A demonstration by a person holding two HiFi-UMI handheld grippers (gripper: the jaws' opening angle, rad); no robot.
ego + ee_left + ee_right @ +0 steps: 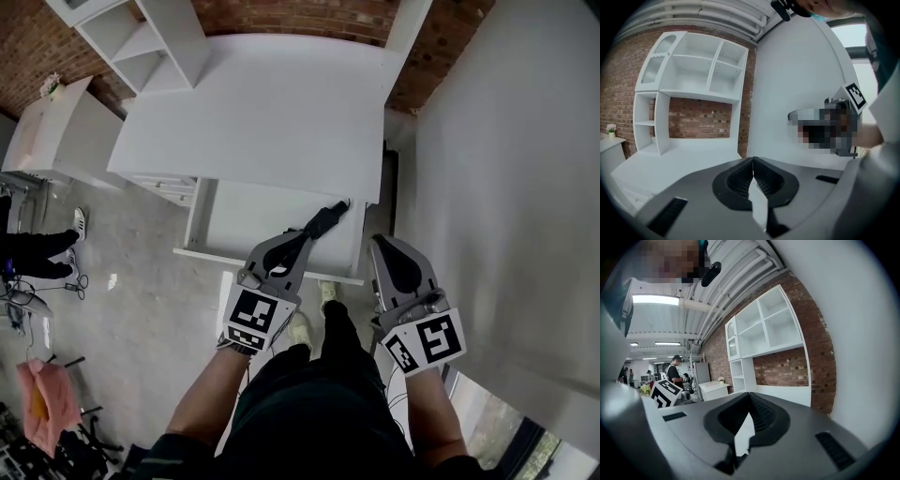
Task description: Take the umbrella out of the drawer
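Left gripper (pixel 300 241) and right gripper (pixel 382 246): jaws pressed together, empty. The black folded fabric umbrella (pixel 326 219) lies at two o'clock in the open white drawer (pixel 239 220). Likely light with soft folds, so clamp its stiffer middle.

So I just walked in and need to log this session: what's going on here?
A person stands at a white desk with its drawer open, a tool in each hand. A black umbrella lies at the drawer's back right. The left hand-held gripper points toward it, and the right hand-held gripper is over the drawer's right front corner. Both are shut and empty, so the umbrella is not yet gripped.
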